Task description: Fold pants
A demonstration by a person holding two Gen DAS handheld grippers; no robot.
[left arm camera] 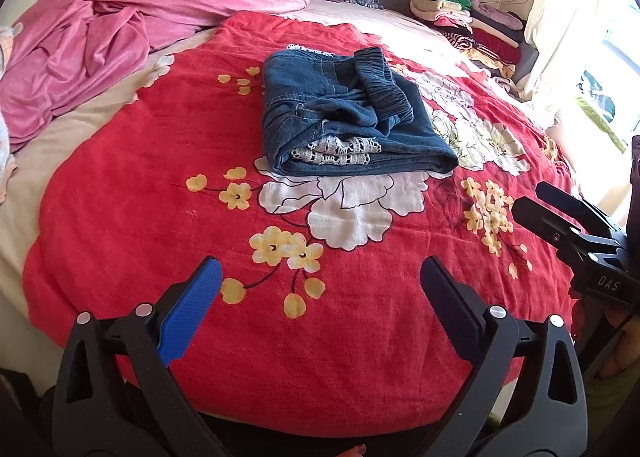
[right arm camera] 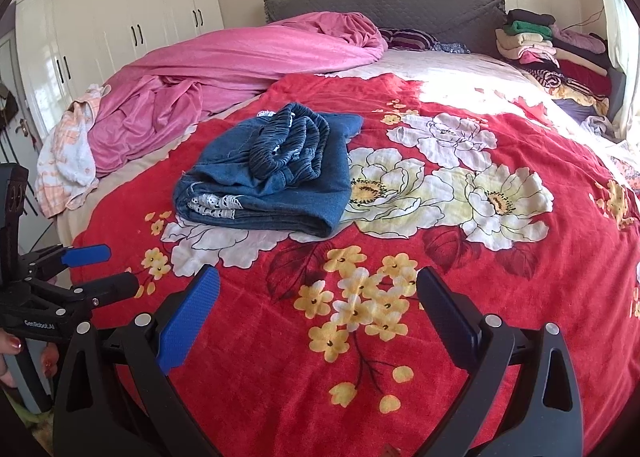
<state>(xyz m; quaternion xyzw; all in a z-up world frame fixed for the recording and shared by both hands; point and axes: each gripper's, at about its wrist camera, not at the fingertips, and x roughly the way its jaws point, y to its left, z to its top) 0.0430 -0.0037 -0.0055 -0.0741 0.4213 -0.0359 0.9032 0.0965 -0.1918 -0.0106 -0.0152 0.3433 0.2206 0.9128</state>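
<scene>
Blue denim pants (left arm camera: 344,117) lie folded into a compact bundle on the red floral blanket (left arm camera: 160,185), the elastic waistband on top and white lace trim showing at the near edge. They also show in the right wrist view (right arm camera: 276,177). My left gripper (left arm camera: 320,293) is open and empty, held above the blanket well short of the pants. My right gripper (right arm camera: 318,301) is open and empty, also short of the pants. The right gripper shows at the right edge of the left wrist view (left arm camera: 532,199); the left gripper shows at the left edge of the right wrist view (right arm camera: 116,269).
A crumpled pink blanket (left arm camera: 120,29) lies at the far left of the bed. A stack of folded clothes (left arm camera: 468,21) sits at the far right by the grey headboard (right arm camera: 380,5). A curtain and a bright window (left arm camera: 600,57) are on the right. White wardrobes (right arm camera: 120,17) stand on the left.
</scene>
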